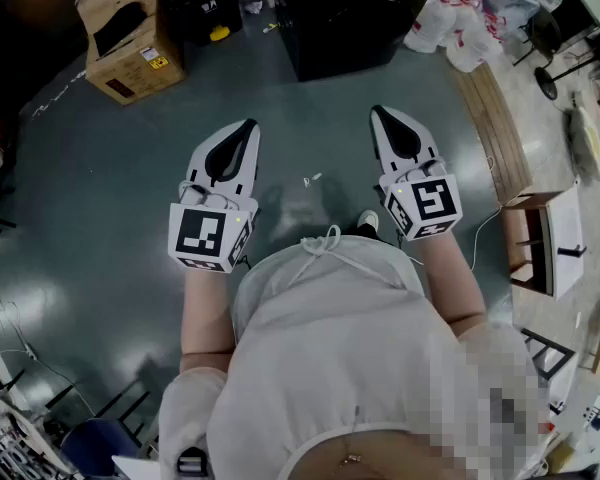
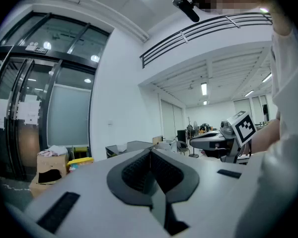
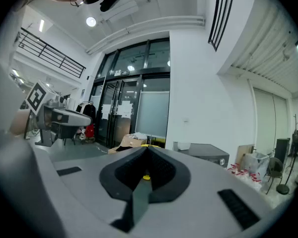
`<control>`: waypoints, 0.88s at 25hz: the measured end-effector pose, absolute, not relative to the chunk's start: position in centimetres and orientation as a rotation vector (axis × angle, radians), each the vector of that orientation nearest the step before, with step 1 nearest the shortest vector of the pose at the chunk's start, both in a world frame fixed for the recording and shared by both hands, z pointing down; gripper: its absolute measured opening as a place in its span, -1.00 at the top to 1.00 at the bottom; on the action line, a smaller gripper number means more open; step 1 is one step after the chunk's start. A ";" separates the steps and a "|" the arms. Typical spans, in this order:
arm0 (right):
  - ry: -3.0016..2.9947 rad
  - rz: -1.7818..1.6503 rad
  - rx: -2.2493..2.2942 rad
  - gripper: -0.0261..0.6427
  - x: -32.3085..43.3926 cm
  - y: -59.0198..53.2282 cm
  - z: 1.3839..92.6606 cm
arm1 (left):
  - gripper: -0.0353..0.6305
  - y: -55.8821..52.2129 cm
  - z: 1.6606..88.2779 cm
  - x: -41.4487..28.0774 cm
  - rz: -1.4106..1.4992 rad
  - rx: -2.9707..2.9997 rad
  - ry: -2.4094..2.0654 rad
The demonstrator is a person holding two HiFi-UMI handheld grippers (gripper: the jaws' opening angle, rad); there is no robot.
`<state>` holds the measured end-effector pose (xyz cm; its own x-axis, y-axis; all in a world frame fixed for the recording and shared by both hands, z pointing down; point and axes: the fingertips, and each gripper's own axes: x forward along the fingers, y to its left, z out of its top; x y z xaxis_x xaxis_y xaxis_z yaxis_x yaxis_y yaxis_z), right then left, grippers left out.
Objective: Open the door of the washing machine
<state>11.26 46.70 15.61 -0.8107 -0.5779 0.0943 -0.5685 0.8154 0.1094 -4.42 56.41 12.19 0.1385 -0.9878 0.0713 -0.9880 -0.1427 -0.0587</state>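
Torso in a white top (image 1: 330,348) fills the lower head view, with both forearms stretched forward. Glossy grey-green floor (image 1: 80,228) runs under everything.

Washing machine (image 1: 355,18): a black box at top centre of the head view, straight ahead and well apart from both grippers. The right gripper view shows it as a dark cabinet against the white wall, just right of the jaw tips. None of the views shows whether its door is open or closed.

Long wooden board (image 1: 495,133) lies at the right, running away from the person. Cardboard box (image 1: 130,43) sits left of the machine, with a dark cut-out in its side. White plastic bags (image 1: 450,18) are heaped just right of the machine.

Left gripper (image 1: 248,128): held level, pointing toward the machine, claw pressed fully together, nothing between the pads. Its own view shows the black pads meeting along one seam.

Right gripper (image 1: 379,114): level, parallel to the left one, near it but not touching. Claw likewise closed tight and holding nothing.

Marker cube (image 1: 210,233) rides at the rear of the left gripper. Second marker cube (image 1: 427,203) rides at the rear of the right.
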 end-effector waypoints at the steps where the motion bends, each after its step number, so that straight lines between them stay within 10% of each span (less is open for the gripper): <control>1: -2.875 -0.110 0.910 0.93 11.1 46.8 15.7 | 0.83 56.4 12.3 -4.6 0.145 2.368 -2.053; 15: -2.874 0.015 1.009 0.94 9.5 44.5 16.7 | 0.83 54.6 13.0 -6.8 0.142 2.357 -2.070; 18: -2.852 0.081 1.001 -0.22 9.0 42.4 17.6 | 0.83 53.1 13.4 -7.3 0.138 2.344 -2.071; 22: -2.819 0.083 1.006 -0.33 9.4 38.6 18.6 | 0.83 50.0 14.8 -7.3 0.148 2.310 -2.066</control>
<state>9.36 38.60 18.64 -0.7645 -0.6253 0.1568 -0.6334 0.7738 -0.0025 -7.28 49.97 14.84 0.1091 -0.9893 0.0973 -0.9930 -0.1129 -0.0342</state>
